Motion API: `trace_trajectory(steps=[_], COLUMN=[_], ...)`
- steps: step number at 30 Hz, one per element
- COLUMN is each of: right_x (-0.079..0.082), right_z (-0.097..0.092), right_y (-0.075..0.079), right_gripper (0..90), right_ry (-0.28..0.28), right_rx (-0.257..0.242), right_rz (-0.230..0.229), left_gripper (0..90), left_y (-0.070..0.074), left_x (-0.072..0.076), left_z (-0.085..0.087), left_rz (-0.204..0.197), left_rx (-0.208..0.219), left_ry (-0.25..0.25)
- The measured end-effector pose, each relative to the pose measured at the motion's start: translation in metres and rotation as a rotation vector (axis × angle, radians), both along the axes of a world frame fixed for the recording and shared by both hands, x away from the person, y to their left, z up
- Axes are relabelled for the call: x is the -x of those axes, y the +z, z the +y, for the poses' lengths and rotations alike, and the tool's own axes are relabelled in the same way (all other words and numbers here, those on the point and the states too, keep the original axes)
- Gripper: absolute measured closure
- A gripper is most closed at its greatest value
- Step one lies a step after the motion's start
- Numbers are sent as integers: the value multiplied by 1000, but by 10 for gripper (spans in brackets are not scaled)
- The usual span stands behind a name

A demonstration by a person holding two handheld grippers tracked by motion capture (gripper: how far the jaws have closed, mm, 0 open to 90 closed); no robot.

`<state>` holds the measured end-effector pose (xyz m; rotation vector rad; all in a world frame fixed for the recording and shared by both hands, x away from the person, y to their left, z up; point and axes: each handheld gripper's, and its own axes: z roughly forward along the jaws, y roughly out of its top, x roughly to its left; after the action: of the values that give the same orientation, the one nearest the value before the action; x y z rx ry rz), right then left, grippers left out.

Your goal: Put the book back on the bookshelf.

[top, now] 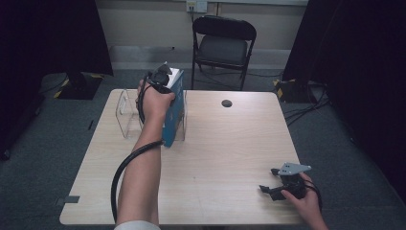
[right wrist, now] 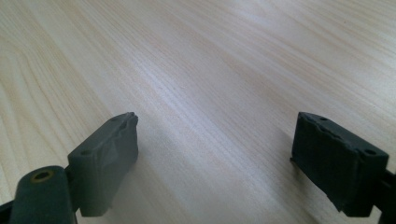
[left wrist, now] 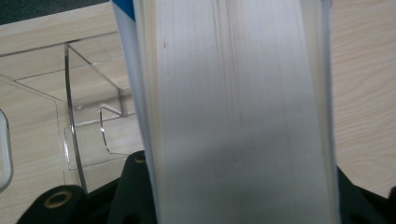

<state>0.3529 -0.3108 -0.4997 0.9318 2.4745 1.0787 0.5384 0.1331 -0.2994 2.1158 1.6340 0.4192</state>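
A thick book [top: 174, 112] with a blue cover and white page edges stands upright at the right end of a clear acrylic stand [top: 125, 112], far left on the table. My left gripper [top: 164, 79] comes down on the book's top edge. In the left gripper view the page block [left wrist: 233, 93] sits between both black jaws, which lie against its covers, and the stand's clear walls [left wrist: 88, 116] show to the left. My right gripper [top: 267, 179] rests low at the table's near right, jaws wide apart [right wrist: 215, 154] over bare wood with nothing between them.
The light wooden table [top: 230, 143] has a small black round cap [top: 226, 103] near its far edge. A black folding chair [top: 224, 45] stands behind the table. Dark curtains hang at both sides, and cables lie on the floor at the right.
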Motion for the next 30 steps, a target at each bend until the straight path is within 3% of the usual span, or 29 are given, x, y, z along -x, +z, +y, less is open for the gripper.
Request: trace_trajectory(steps=[5,12,20,22,25,30], right_x=[0,0,0,0,0,0], right_z=[0,0,0,0,0,0], right_y=[0,0,0,0,0,0], right_gripper=[138,138,138,138,138,138], right_ry=[0,0,0,0,0,0], right_rx=[0,0,0,0,0,0], right_rz=[0,0,0,0,0,0], left_gripper=[566,484,437,394,378,349], left_y=[0,1,2,5,6,3], left_x=[3,7,12,14,14,17], left_z=[3,5,6,8,10,12], left_rz=[3,-13,-4,-29,-6,2], left_rx=[17,13,13,19,46,48], left_ry=[-4,-19,-22,-1,-4,-19])
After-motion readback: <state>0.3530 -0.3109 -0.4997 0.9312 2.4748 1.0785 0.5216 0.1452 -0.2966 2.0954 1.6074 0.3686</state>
